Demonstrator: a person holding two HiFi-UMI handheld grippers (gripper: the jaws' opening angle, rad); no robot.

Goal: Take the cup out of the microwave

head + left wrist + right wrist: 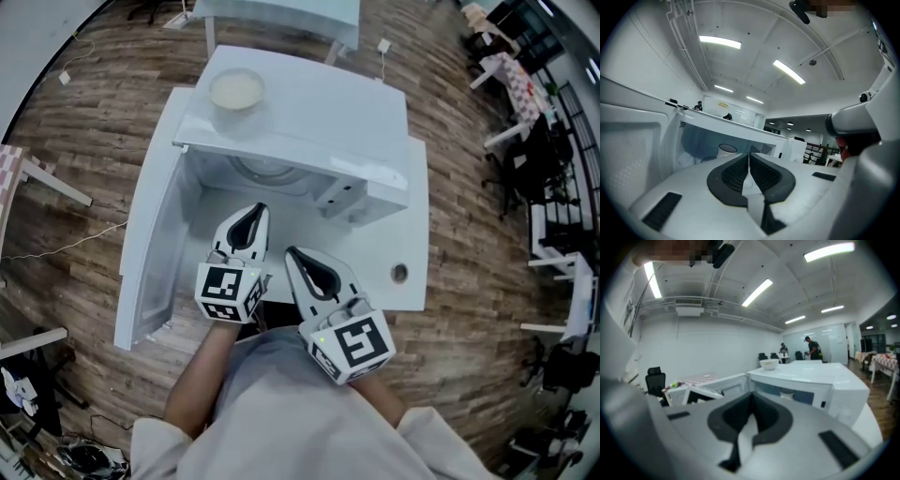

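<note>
Both clenched empty, left gripper (260, 208), right gripper (291, 251), one microwave (319, 122), one cup (726, 150), one bowl (235, 90)

Just beyond your left gripper (749, 155) tips, the cup (725, 149) shows its rim only (body hidden behind the gripper). In the head view it cannot be made out under the microwave (309, 117) top.

The microwave (309, 131) stands at the upper centre of the frame on a table (411, 234), its door (150, 234) swung to the left. A bowl (235, 89) sits on its top; a cup (724, 153) stands inside.
</note>
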